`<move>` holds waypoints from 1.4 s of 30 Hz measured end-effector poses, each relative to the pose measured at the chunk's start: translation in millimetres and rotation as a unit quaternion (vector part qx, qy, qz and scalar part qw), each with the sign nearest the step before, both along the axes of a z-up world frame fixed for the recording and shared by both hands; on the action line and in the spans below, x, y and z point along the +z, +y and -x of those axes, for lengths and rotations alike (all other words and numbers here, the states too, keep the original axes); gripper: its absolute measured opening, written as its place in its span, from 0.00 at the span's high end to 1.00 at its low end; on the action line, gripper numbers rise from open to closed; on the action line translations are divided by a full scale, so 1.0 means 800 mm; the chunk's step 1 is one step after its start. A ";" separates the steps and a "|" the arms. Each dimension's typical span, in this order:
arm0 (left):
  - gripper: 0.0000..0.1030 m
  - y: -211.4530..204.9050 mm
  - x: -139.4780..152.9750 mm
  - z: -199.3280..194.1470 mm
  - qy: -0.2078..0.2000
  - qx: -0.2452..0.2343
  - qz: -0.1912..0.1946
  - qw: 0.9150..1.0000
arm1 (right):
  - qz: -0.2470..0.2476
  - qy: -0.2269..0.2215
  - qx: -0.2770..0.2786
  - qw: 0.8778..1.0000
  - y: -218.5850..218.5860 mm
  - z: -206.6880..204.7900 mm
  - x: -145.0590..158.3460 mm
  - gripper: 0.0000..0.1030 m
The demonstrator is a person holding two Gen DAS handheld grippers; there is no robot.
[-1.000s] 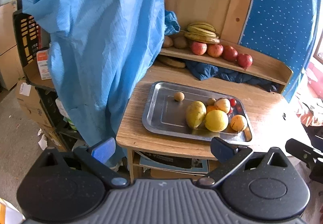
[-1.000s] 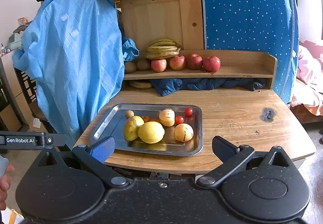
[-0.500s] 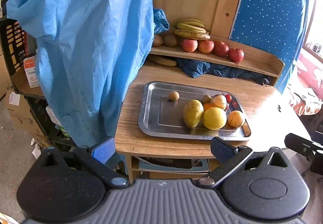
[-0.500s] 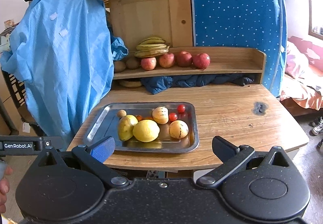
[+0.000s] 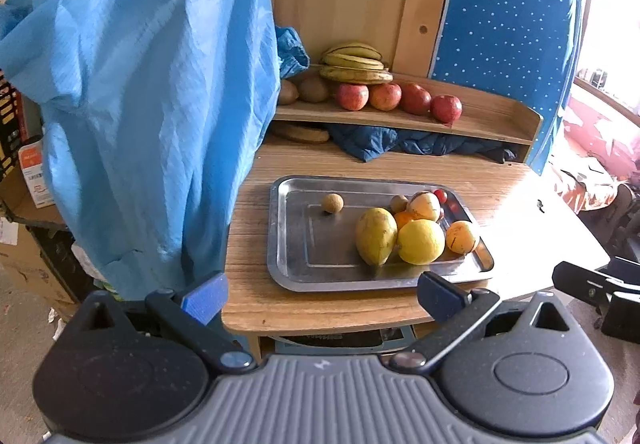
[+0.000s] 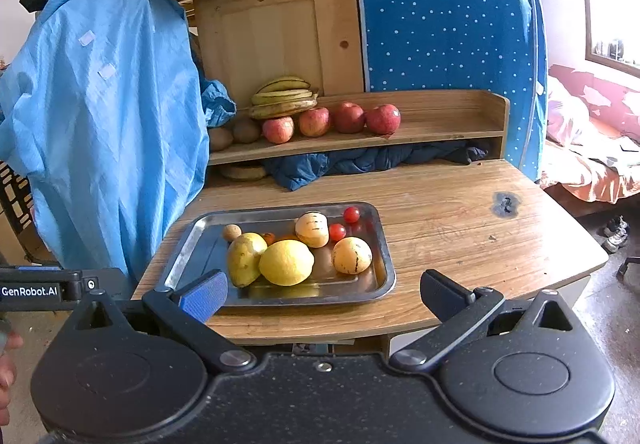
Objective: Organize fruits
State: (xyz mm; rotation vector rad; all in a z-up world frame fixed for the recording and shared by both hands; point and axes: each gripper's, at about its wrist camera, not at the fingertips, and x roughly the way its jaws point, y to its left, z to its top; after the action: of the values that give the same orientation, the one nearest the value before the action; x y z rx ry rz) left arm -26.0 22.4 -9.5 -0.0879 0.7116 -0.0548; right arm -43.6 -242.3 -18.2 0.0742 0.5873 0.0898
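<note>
A steel tray (image 5: 296,244) (image 6: 200,244) on the wooden table holds a yellow lemon (image 5: 421,241) (image 6: 286,262), a yellow-green mango (image 5: 375,235) (image 6: 244,258), two striped pale melons (image 6: 352,255) (image 6: 312,229), cherry tomatoes (image 6: 351,214) and a small brown fruit (image 5: 333,202) (image 6: 232,232). On the shelf behind lie bananas (image 5: 356,64) (image 6: 286,98), red apples (image 5: 384,96) (image 6: 348,117) and kiwis (image 6: 246,130). My left gripper (image 5: 322,294) and right gripper (image 6: 320,294) both hang open and empty before the table's near edge.
A blue gown (image 5: 152,104) (image 6: 108,124) hangs at the table's left edge. Dark blue cloth (image 6: 360,164) is stuffed under the shelf. A dotted blue panel (image 6: 440,12) stands behind. Boxes (image 5: 36,180) sit on the left, a bed (image 6: 592,156) on the right.
Both grippers have moved closer to the table and a little left, so the tray looks larger. Their jaws stay open. No fruit has moved.
</note>
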 end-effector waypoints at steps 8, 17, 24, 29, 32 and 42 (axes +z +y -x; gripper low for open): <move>0.01 -0.003 -0.004 -0.016 0.002 -0.028 0.007 1.000 | 0.005 0.010 -0.020 1.000 -0.003 -0.006 -0.005 0.01; 0.01 -0.010 -0.008 -0.026 0.003 -0.049 0.008 0.999 | 0.008 0.015 -0.033 0.999 -0.006 -0.010 -0.009 0.01; 0.01 -0.012 -0.009 -0.028 0.004 -0.052 0.007 0.999 | 0.010 0.020 -0.033 0.999 -0.004 -0.013 -0.010 0.01; 0.01 -0.010 -0.010 -0.028 0.007 -0.050 0.008 0.999 | 0.011 0.024 -0.030 0.999 -0.001 -0.015 -0.012 0.01; 0.01 -0.008 -0.011 -0.029 0.009 -0.048 0.009 0.999 | 0.012 0.027 -0.029 0.999 0.000 -0.017 -0.014 0.01; 0.01 -0.003 -0.014 -0.031 0.014 -0.048 0.011 0.999 | 0.015 0.031 -0.030 0.999 0.005 -0.020 -0.017 0.01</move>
State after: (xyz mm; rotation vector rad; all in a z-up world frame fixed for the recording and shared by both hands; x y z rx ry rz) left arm -1.3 20.3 -20.6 -0.0767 0.7426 -0.1529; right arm -27.6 -238.1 -31.4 0.0649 0.6486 0.0197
